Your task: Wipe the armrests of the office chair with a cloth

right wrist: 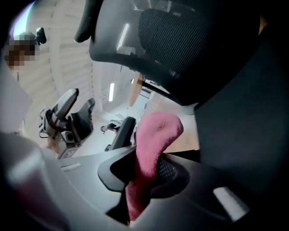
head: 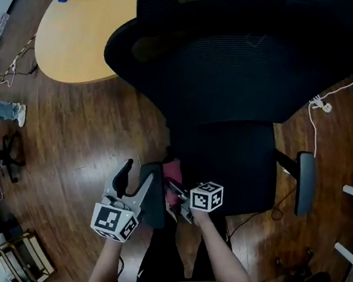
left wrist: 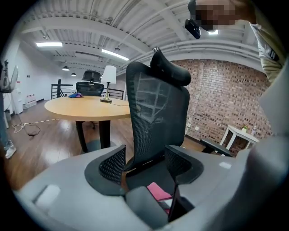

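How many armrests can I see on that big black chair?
2. One armrest sticks out at the head view's right; the second armrest lies lower left, beside the pink cloth.

We are reading no words, brands or numbers anywhere; only coded square markers are showing on the left gripper's cube [head: 113, 222] and the right gripper's cube [head: 206, 196].

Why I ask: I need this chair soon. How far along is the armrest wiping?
Done: the pink cloth is picked up, pinched in the right gripper. In hand: it sits beside the near armrest, with the open, empty left gripper at that armrest; whether wiping has begun there doesn't show. Left: the far armrest, with nothing near it.
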Demonstrator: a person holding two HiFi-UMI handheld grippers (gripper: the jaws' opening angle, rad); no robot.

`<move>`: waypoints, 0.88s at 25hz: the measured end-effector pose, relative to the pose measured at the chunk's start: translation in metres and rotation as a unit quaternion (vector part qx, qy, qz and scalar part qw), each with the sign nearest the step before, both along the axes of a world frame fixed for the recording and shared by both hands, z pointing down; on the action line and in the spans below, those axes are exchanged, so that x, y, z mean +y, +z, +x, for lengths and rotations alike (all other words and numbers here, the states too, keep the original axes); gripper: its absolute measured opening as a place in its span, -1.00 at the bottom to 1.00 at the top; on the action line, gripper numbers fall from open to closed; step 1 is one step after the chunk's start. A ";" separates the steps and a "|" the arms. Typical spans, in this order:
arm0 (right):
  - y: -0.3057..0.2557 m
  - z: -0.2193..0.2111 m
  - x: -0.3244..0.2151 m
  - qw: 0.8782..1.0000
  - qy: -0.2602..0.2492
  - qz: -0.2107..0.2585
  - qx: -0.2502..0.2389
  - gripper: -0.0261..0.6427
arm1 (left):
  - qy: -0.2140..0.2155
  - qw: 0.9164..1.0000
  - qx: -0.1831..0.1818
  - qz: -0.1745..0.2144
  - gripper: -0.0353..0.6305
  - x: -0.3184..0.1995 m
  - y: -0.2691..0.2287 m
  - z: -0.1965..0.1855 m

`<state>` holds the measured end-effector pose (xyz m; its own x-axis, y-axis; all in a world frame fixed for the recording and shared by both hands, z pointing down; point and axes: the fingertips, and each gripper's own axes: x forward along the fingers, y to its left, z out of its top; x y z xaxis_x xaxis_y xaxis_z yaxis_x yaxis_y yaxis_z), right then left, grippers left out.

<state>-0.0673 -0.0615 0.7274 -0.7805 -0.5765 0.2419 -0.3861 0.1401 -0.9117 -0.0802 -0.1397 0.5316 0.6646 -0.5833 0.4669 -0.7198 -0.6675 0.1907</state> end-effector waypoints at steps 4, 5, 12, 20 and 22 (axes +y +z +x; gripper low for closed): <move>0.000 -0.016 -0.006 0.992 -0.027 0.021 -0.118 -0.77 | -0.014 1.000 0.000 0.001 -0.15 0.001 0.012 -0.007; 0.003 -0.016 -0.008 0.992 -0.031 0.036 -0.116 -0.77 | -0.018 1.000 0.000 -0.001 -0.16 0.001 0.013 -0.012; 0.113 -0.011 -0.030 0.988 -0.057 0.016 0.142 -0.78 | -0.035 0.999 -0.006 -0.017 -0.17 0.009 0.043 -0.039; 0.115 -0.010 -0.036 0.984 -0.084 0.016 0.156 -0.77 | -0.040 0.999 -0.018 -0.030 -0.17 0.015 0.055 -0.056; 0.079 -0.007 -0.020 0.993 -0.073 0.038 0.087 -0.77 | -0.043 0.999 -0.010 -0.026 -0.17 0.014 0.046 -0.054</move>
<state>-0.0743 -0.0818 0.8062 -0.8072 -0.4827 0.3397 -0.5070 0.2721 -0.8179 -0.1342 -0.1257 0.5781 0.6029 -0.6129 0.5107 -0.7782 -0.5928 0.2073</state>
